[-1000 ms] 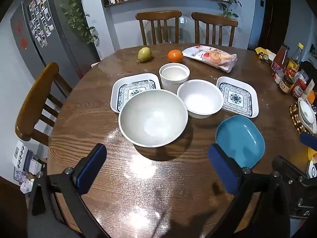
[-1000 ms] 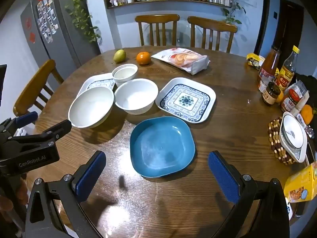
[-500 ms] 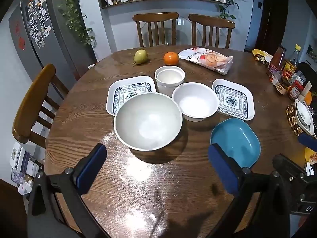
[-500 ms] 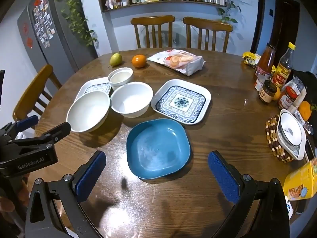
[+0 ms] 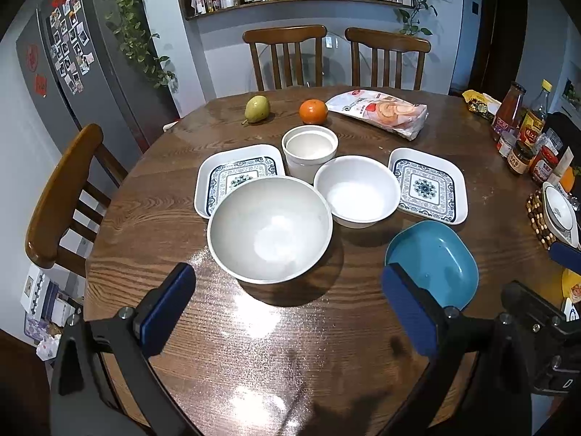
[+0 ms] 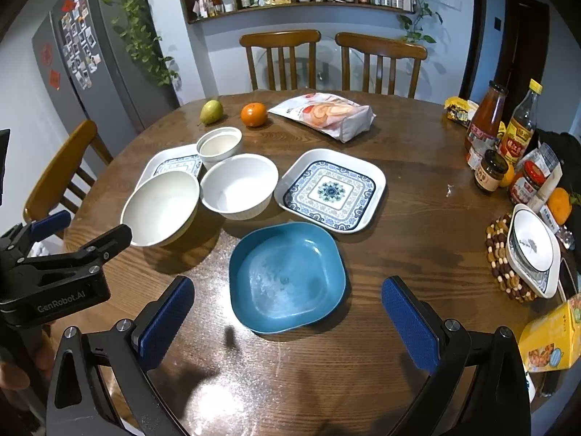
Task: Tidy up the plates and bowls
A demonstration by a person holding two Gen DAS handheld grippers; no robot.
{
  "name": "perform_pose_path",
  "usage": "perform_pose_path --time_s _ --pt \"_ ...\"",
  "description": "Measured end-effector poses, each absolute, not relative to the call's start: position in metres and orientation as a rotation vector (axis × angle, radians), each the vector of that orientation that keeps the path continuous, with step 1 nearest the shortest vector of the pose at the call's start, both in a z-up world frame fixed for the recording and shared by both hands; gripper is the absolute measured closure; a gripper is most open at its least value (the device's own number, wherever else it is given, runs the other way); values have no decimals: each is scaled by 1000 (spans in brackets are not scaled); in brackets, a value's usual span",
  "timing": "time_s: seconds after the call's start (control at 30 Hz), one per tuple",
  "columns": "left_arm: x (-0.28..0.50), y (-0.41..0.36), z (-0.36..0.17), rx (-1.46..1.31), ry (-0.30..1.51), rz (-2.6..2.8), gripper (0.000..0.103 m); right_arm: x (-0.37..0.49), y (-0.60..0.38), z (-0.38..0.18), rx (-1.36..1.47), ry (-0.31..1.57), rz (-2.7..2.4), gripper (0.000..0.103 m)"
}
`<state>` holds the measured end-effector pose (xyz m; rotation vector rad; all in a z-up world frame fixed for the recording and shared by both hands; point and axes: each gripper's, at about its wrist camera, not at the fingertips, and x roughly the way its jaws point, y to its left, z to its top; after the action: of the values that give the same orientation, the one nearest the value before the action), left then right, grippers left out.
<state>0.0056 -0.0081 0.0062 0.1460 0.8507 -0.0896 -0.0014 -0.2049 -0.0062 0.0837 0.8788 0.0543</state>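
On the round wooden table [image 5: 181, 225] stand a large white bowl [image 5: 269, 229], a medium white bowl [image 5: 357, 190] and a small white cup-bowl [image 5: 309, 149]. Two blue-patterned square plates lie on either side, one on the left [image 5: 236, 176] and one on the right [image 5: 426, 185]. A blue square plate [image 6: 287, 278] lies nearest in the right wrist view. My left gripper [image 5: 288, 312] is open and empty, hovering just short of the large bowl. My right gripper [image 6: 288, 318] is open and empty over the blue plate's near edge.
A pear [image 5: 256, 109], an orange [image 5: 313, 111] and a snack bag [image 5: 381, 110] lie at the back. Bottles and jars [image 6: 501, 138], a bowl on a beaded mat [image 6: 530, 250] and a yellow box [image 6: 552, 341] crowd the right edge. Chairs surround the table.
Both grippers have drawn back and risen slightly, so the dishes look a little farther away. Nothing on the table has moved.
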Motion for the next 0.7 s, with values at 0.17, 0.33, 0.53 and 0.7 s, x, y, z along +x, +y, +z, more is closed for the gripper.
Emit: perform_pose_path --time_s 0.17,0.33,0.53,0.7 --pt "5 -9 8 149 840 -86 1 -1 -205 -6 84 879 54 0" --pt "4 -10 11 155 826 -79 1 -1 -205 -4 82 872 59 0" --pt "3 -10 13 157 821 -78 1 -1 -202 -3 82 871 66 0" --pt "1 -11 14 159 818 -79 1 -1 -202 -3 82 870 65 0"
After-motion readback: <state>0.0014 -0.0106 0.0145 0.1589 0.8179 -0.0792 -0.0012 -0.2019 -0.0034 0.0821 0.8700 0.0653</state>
